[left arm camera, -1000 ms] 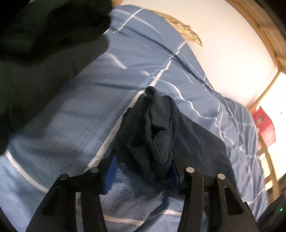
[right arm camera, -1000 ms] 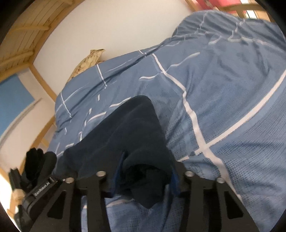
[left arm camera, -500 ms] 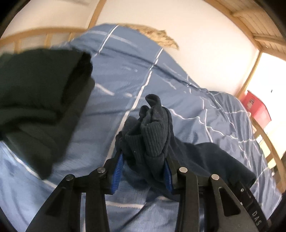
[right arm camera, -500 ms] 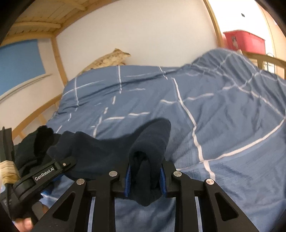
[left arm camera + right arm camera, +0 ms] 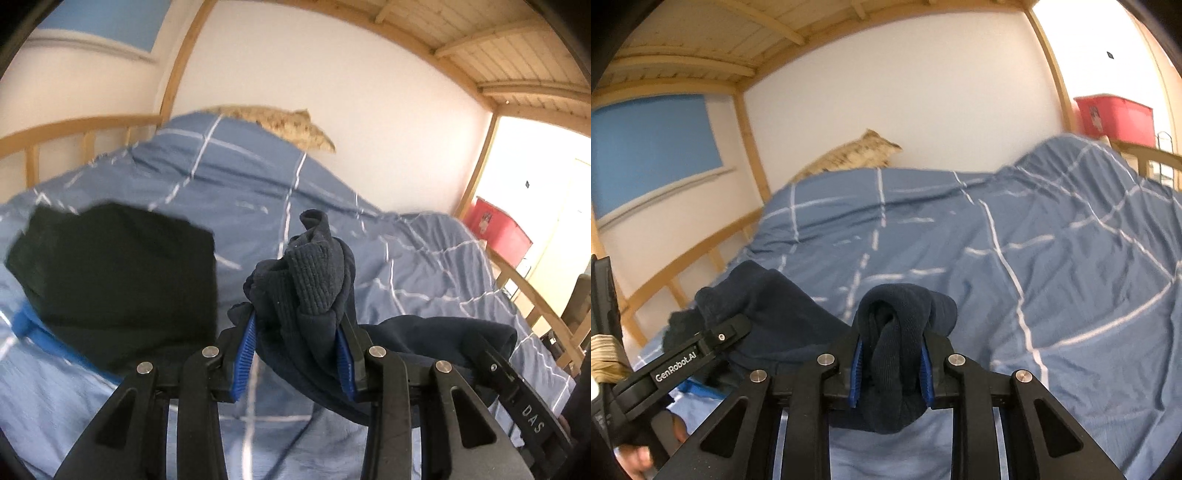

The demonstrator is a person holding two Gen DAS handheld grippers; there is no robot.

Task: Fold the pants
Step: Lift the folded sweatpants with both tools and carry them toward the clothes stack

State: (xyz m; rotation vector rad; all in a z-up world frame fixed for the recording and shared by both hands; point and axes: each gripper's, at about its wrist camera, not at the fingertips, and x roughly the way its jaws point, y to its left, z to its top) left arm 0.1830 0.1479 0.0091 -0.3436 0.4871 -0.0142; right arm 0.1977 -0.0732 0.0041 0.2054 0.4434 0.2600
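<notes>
The dark navy pants [image 5: 314, 288] are held up above the blue checked bed cover [image 5: 221, 192]. My left gripper [image 5: 295, 354] is shut on a bunched ribbed end of the pants, which sticks up between the blue pads. My right gripper [image 5: 890, 365] is shut on another bunched end of the pants [image 5: 894, 332]. The cloth hangs slack between the two grippers and runs to the left gripper in the right wrist view [image 5: 768, 317]. The rest of the pants is hidden below the grippers.
A folded black garment [image 5: 118, 280] lies on the bed to the left, over something blue [image 5: 40, 332]. A patterned pillow [image 5: 849, 157] rests against the white wall. Wooden bed rails [image 5: 74, 129] frame the bed. A red bin [image 5: 1115, 114] stands at the far right.
Both grippers have closed on the pants and lifted them off the bed. The views have tilted up from the cover toward the wall and the bed frame.
</notes>
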